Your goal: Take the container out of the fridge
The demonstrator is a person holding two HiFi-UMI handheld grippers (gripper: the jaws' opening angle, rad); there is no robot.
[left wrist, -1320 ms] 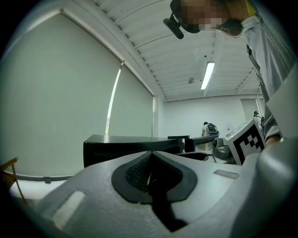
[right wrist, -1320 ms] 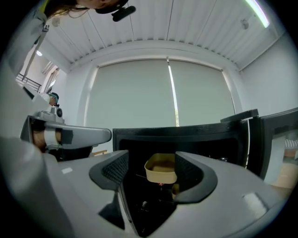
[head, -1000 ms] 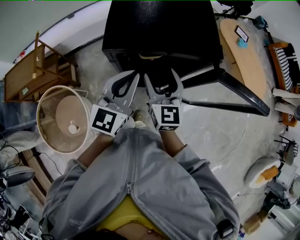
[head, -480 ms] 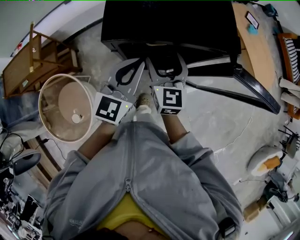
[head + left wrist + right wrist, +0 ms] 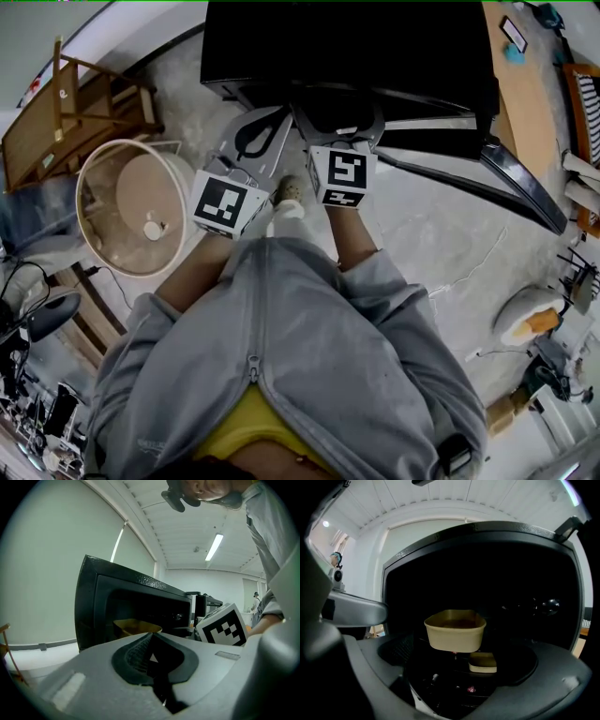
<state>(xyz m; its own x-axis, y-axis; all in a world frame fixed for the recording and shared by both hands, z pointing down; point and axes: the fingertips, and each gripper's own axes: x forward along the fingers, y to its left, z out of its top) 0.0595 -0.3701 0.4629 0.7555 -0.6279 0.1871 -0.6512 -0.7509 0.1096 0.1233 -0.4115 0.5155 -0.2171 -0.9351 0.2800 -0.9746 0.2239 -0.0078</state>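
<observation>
A black fridge (image 5: 347, 42) stands on the floor with its door (image 5: 506, 178) swung open to the right. Inside, in the right gripper view, a tan open container (image 5: 454, 632) sits on a shelf, with a smaller flat tan container (image 5: 483, 663) below it. My right gripper (image 5: 339, 105) reaches into the fridge mouth; its jaws are opening wide and the container lies ahead of them, untouched. My left gripper (image 5: 267, 122) is shut and empty, just left of the right one. The left gripper view shows the fridge (image 5: 93, 588) and container (image 5: 136, 626) beyond the left gripper (image 5: 152, 639).
A round beige basket (image 5: 131, 206) stands on the floor at the left, with a wooden rack (image 5: 66, 112) behind it. A wooden table (image 5: 530, 84) is at the far right. The person's shoe (image 5: 289, 195) is between the grippers, and clutter lies at the lower right.
Both grippers have moved forward toward the fridge. The right gripper's jaws have spread wider at the fridge mouth. The left gripper stays shut.
</observation>
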